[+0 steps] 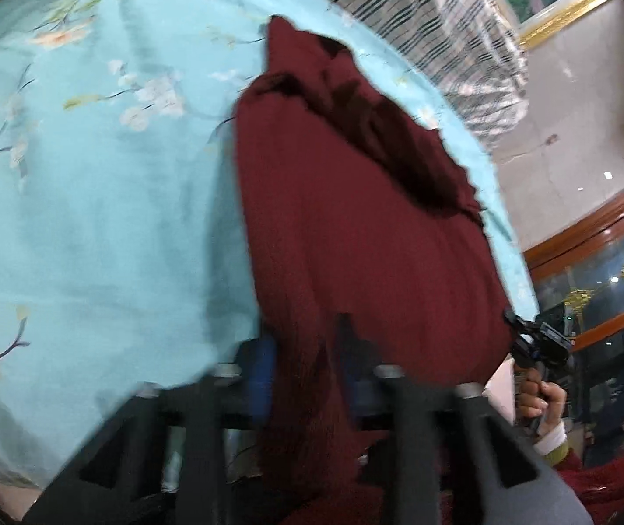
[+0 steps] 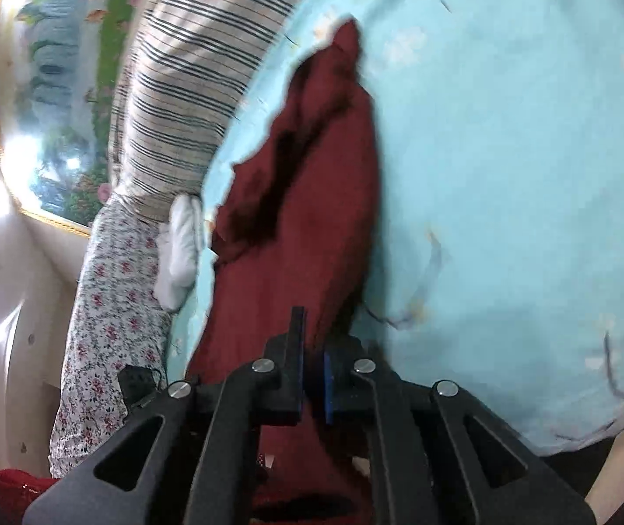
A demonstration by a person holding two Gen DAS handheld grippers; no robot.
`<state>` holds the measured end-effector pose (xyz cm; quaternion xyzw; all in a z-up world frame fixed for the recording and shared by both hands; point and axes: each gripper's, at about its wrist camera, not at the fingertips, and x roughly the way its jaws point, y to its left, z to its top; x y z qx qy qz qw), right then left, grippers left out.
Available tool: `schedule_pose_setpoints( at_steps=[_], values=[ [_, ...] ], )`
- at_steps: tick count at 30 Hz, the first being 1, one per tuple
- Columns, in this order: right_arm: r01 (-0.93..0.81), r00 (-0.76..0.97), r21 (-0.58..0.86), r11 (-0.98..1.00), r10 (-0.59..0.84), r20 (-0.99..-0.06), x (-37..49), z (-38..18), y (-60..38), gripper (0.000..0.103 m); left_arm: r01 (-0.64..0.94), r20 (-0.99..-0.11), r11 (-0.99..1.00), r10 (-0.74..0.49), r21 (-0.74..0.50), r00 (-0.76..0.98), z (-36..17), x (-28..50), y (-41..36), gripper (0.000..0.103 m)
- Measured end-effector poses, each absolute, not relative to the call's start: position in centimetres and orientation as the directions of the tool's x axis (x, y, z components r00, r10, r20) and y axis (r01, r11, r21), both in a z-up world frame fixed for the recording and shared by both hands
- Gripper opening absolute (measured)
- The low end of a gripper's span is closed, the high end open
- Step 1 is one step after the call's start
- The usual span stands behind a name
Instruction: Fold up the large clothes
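Note:
A dark red garment (image 1: 347,227) lies stretched over a light blue floral bedsheet (image 1: 93,175). My left gripper (image 1: 307,350) is shut on the garment's near edge, and cloth bunches between its blue pads. In the right wrist view the same red garment (image 2: 303,183) runs away from me over the bedsheet (image 2: 509,175). My right gripper (image 2: 314,372) is shut on its near edge too. The right gripper also shows in the left wrist view (image 1: 539,341), held by a hand at the garment's right corner.
A striped quilt (image 2: 189,87) and a white cloth (image 2: 180,253) lie at the bed's far side. A flowered fabric (image 2: 110,306) hangs over the bed edge. A framed picture (image 2: 58,87) hangs on the wall. A wooden-framed cabinet (image 1: 609,271) stands at right.

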<state>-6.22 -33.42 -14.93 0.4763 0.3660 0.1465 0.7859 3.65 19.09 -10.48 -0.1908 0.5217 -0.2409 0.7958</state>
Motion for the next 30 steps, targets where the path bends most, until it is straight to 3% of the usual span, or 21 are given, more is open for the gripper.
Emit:
schedule_pose_setpoints(
  at_steps=[1,5,11,12,14,17,19,21,23,30],
  values=[
    [0.101,0.69,0.863,0.496,0.59,-0.42,-6.5,-15.1,-33.4,0.016,0.171,-0.746,0.819,-0.571,-0.548,0.343,-10.7,3.5,19.5,0.06],
    [0.031,0.667,0.864,0.502,0.633,-0.392,-7.2,-15.2,-32.2,0.025,0.16,-0.727,0.792,-0.606,-0.589,0.324,-11.6,3.8,20.0,0.061],
    [-0.046,0.573,0.824,0.565,0.691,-0.441,-6.8,-15.7,-28.9,0.025,0.21,-0.732,0.792,-0.61,-0.573,0.304,-11.9,4.0,17.8,0.061],
    [-0.051,0.57,0.822,0.567,0.692,-0.442,-6.9,-15.9,-28.8,0.025,0.214,-0.739,0.799,-0.601,-0.562,0.305,-11.9,4.0,17.7,0.059],
    [-0.053,0.568,0.821,0.568,0.694,-0.443,-7.1,-15.8,-28.6,0.025,0.191,-0.762,0.825,-0.565,-0.532,0.316,-12.0,4.0,18.4,0.034],
    [-0.065,0.559,0.815,0.576,0.698,-0.449,-7.2,-15.8,-28.5,0.024,0.168,-0.752,0.814,-0.579,-0.556,0.314,-12.4,4.1,19.1,0.025],
    [-0.07,0.546,0.814,0.577,0.705,-0.453,-6.8,-15.7,-27.9,0.023,0.207,-0.766,0.824,-0.566,-0.527,0.304,-12.2,4.1,18.1,0.025],
    [-0.079,0.536,0.813,0.576,0.713,-0.453,-6.7,-15.6,-27.8,0.018,0.259,-0.77,0.82,-0.57,-0.511,0.286,-12.0,3.9,16.9,0.005],
    [-0.088,0.543,0.822,0.562,0.719,-0.433,-6.9,-15.2,-27.6,0.009,0.295,-0.772,0.824,-0.561,-0.484,0.3,-11.7,3.5,16.1,0.006],
    [-0.157,0.592,0.85,0.504,0.736,-0.327,-6.8,-11.8,-28.7,0.008,0.262,-0.667,0.775,-0.63,-0.576,0.398,-8.9,3.4,18.1,0.005]
  ],
)
